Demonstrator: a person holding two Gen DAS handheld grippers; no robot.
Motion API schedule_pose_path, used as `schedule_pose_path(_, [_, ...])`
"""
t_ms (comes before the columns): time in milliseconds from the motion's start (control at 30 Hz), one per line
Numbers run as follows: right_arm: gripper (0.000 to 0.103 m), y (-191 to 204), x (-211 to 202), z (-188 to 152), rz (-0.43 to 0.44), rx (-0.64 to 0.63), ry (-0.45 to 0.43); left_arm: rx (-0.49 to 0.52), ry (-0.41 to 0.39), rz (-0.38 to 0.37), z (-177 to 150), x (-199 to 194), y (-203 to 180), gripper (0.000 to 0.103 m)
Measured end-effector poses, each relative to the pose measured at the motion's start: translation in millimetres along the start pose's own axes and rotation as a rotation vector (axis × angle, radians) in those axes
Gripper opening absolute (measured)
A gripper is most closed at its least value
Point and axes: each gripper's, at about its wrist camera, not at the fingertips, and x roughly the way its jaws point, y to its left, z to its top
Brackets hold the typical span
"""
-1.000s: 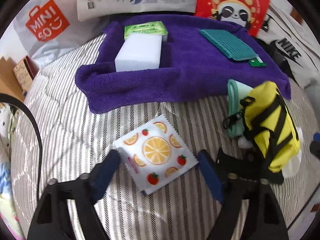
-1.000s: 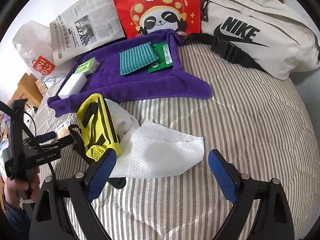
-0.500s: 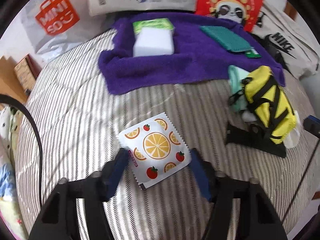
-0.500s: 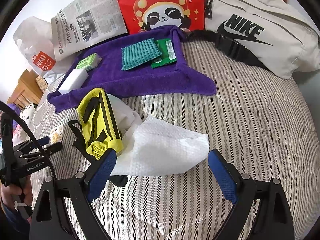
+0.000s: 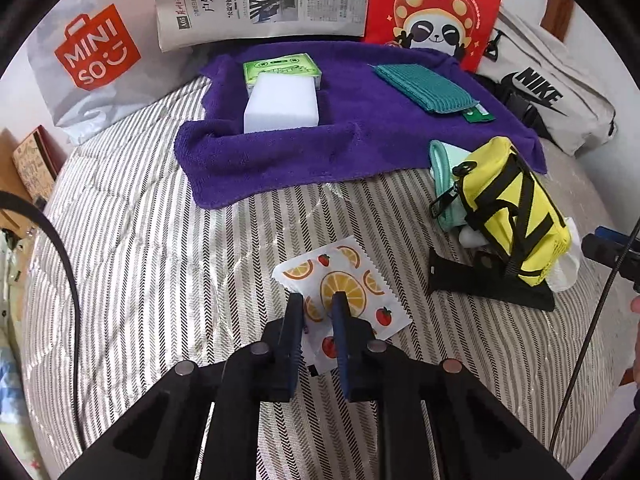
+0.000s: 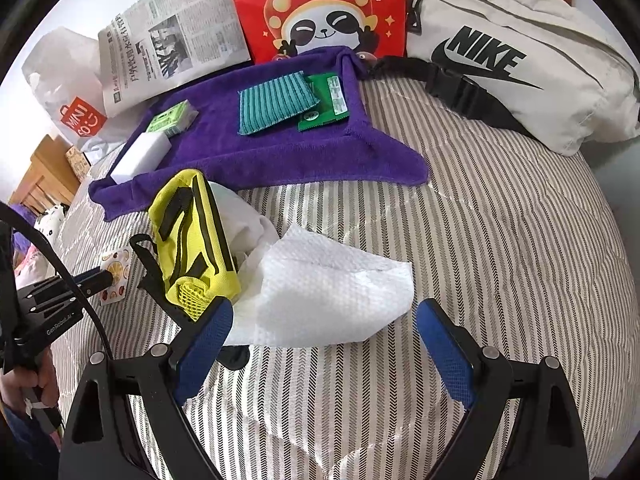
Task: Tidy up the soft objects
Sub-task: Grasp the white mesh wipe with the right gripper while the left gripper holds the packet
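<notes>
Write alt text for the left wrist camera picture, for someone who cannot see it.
The left gripper, its jaws closing, pinches a white fruit-print packet lying on a striped bedspread. Behind it a purple towel holds a white sponge and a teal cloth; a yellow pouch lies to the right.

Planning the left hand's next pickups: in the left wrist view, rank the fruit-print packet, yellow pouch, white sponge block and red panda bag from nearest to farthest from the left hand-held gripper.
1. Fruit-print packet, between the closing jaws.
2. Yellow pouch, to the right.
3. White sponge block, on the purple towel ahead.
4. Red panda bag, upright behind the towel.
</notes>
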Motion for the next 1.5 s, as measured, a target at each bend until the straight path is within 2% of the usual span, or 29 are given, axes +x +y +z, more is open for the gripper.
schedule_pose_path(133, [0.092,3.0,0.8,0.0,-0.001,-0.008,0.005,0.021,-0.005,0.034,1.4,1.8,-7.9,0.025])
schedule_pose_path(167, [0.092,3.8,1.1,0.2,-0.001,-0.009,0.005,0.025,-0.003,0.034,2.3,2.6,-10.8,0.034])
schedule_pose_path(200, [0.092,4.6,1.4,0.2,-0.001,-0.011,0.007,0.029,0.001,0.03,2.4,3.6,-12.7,0.051])
schedule_pose_path(267, [0.092,6.6,2.3,0.1,0.0,-0.018,0.011,0.054,0.025,0.015,1.4,8.6,-19.6,0.07])
schedule_pose_path(400, [0.092,8.0,1.9,-0.6,-0.003,-0.026,0.012,0.093,-0.004,0.028,-1.1,8.1,-32.3,0.07])
schedule_pose_path(467, [0.092,6.6,1.3,-0.6,-0.005,-0.022,0.01,0.08,-0.007,0.006,-0.8,7.9,-30.5,0.064])
schedule_pose_path(533, [0.092,5.0,2.1,-0.2,-0.006,-0.013,0.014,0.1,-0.018,-0.003,-1.0,5.7,-32.6,0.051])
schedule_pose_path(567, [0.092,4.5,2.5,-0.2,-0.006,-0.012,0.015,0.113,-0.025,-0.003,-2.1,3.6,-34.5,0.04])
schedule_pose_path(667, [0.092,5.6,3.1,-1.2,-0.008,-0.016,0.018,0.128,-0.034,-0.014,-1.0,3.0,-37.9,0.029])
schedule_pose_path(700, [0.092,6.2,3.5,-1.2,-0.008,-0.017,0.019,0.127,-0.036,-0.019,-0.9,2.7,-37.8,0.019])
schedule_pose_path(767, [0.092,7.8,3.9,-1.7,-0.006,-0.022,0.021,0.119,-0.029,-0.066,-1.2,2.5,-37.5,0.007])
schedule_pose_path(867, [0.092,9.6,3.0,-2.1,-0.009,-0.031,0.02,0.149,-0.034,-0.054,-2.6,1.6,-43.3,0.006])
schedule_pose_path(1067, [0.092,4.7,-0.1,-1.9,-0.01,-0.023,0.008,0.111,-0.021,-0.084,-0.8,1.9,-35.4,0.005])
schedule_pose_path(1267, [0.092,-12.1,-6.2,-0.7,0.001,0.025,-0.017,0.106,-0.015,-0.064,-4.3,0.3,-27.0,0.005])
schedule_pose_path(1433, [0.092,-11.0,5.9,-2.5,-0.02,0.003,0.015,0.105,-0.018,-0.07,-6.5,-0.4,-23.0,0.005])
schedule_pose_path(1500, [0.092,-8.7,11.4,-4.7,0.002,-0.003,0.03,0.107,-0.021,-0.071,-6.7,-0.6,-23.3,0.005])
